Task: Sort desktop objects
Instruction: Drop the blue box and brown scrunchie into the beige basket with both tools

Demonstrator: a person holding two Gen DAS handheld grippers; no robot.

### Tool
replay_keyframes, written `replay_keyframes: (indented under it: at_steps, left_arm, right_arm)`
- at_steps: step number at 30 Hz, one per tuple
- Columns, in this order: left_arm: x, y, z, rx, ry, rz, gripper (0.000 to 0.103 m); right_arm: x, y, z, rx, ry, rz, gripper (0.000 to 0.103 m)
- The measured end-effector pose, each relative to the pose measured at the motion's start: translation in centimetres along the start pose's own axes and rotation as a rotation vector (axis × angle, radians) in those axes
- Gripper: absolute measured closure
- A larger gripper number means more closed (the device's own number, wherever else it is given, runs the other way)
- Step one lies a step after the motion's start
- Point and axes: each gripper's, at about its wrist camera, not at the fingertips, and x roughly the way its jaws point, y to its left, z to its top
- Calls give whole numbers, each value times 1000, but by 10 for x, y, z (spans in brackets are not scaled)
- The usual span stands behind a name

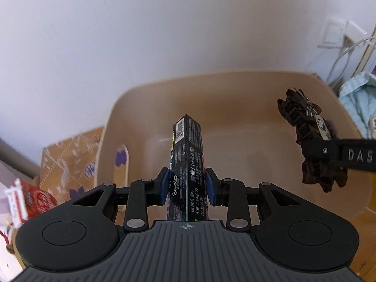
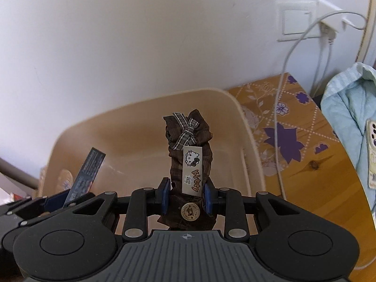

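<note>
My left gripper is shut on a dark printed box and holds it upright over the beige plastic bin. My right gripper is shut on a brown plaid scrunchie with a Hello Kitty tag, also held over the bin. The scrunchie and the right gripper's finger show at the right of the left wrist view. The box and left gripper show at the lower left of the right wrist view.
The bin stands on a wooden table with a purple flower pattern against a white wall. A red and white packet lies left of the bin. White cables hang from a wall socket; a light blue cloth lies at right.
</note>
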Motion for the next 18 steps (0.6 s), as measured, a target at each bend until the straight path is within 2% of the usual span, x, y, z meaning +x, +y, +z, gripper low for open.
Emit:
replay_keyframes:
  at_steps: [7,13,14,15,17,18]
  left_arm:
    - [43,-3,-9,0,112,5,70]
    - [40,-3,-10,-9,84,-17,69]
    - [38,-4,-10,-7,81,-18,65]
    - [36,-4,-11,-6,80,-22,55]
    - [29,-2,-13,-4,66,-40,42]
    - [24,-2,-13,-6,55,-45,40]
  right_arm:
    - [28,14,-9,-87,55,-61,76]
    - [40,18,-19,-161,85,-124,73]
    - [41,16,-18,-159,94,-117,62]
    - [40,16,-19,-158,97,-103,56]
    - [34,19,-20,-164,90,-88,48]
    - [31,22,-21,-179,81,-85,42]
